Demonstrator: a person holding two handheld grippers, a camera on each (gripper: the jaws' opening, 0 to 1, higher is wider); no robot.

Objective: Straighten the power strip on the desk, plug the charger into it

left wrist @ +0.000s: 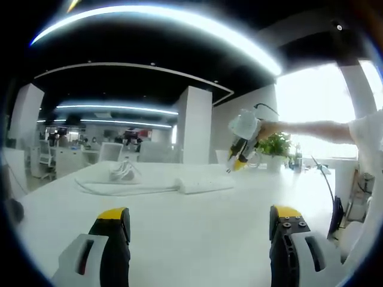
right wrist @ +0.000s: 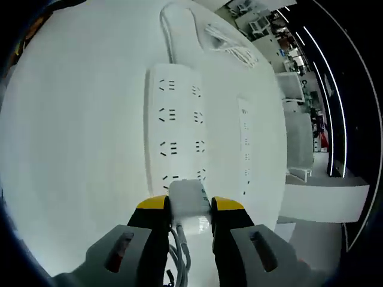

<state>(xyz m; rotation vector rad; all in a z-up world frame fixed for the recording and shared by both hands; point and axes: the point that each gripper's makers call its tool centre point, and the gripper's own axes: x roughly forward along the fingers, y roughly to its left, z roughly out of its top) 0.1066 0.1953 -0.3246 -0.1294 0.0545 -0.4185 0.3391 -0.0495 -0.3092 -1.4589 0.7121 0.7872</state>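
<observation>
The right gripper [right wrist: 190, 206], pinching the charger [right wrist: 190, 200], hangs just over the near end of the power strip [right wrist: 176, 122], whose long axis runs straight away from it.

Window [left wrist: 317, 107] glare blows out; fisheye edges bend, desk [right wrist: 78, 119] overexposed

desk [left wrist: 197, 233]: white, sitting bare in front | power strip [right wrist: 173, 125]: lying flat on it | cord [left wrist: 119, 190]: trailing, bundle [left wrist: 122, 171] lying behind
</observation>
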